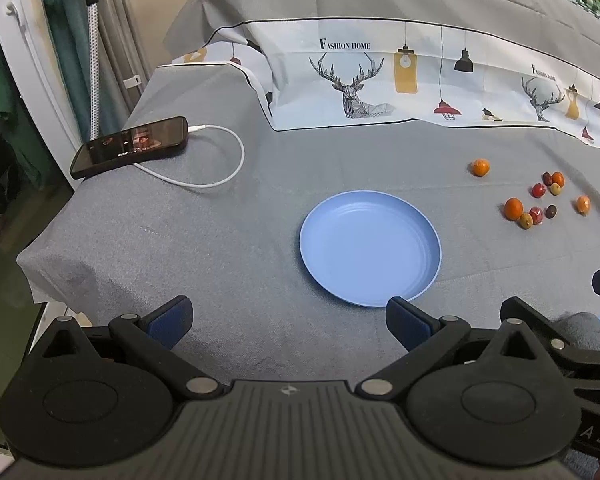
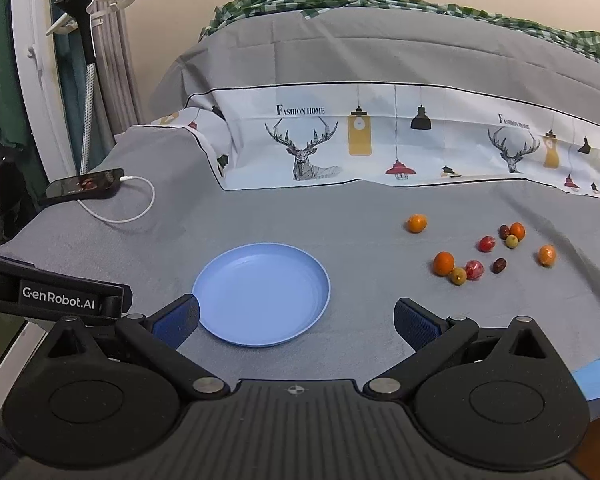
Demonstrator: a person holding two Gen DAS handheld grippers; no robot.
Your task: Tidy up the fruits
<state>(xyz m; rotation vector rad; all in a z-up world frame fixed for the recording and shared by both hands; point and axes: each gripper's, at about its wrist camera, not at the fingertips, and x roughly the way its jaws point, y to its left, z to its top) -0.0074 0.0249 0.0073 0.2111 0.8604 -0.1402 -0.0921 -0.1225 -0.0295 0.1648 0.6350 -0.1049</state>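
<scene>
Fruit lies scattered on the grey-covered table, to the right of the empty blue plate — small oranges, red and dark pieces, a couple of yellowish ones. All look light, round and prone to rolling (the cloth should damp that). The smaller ones likely bruise, so pinch gently across the widest middle. Left tool and right tool both hover with jaws spread, holding nothing.
</scene>
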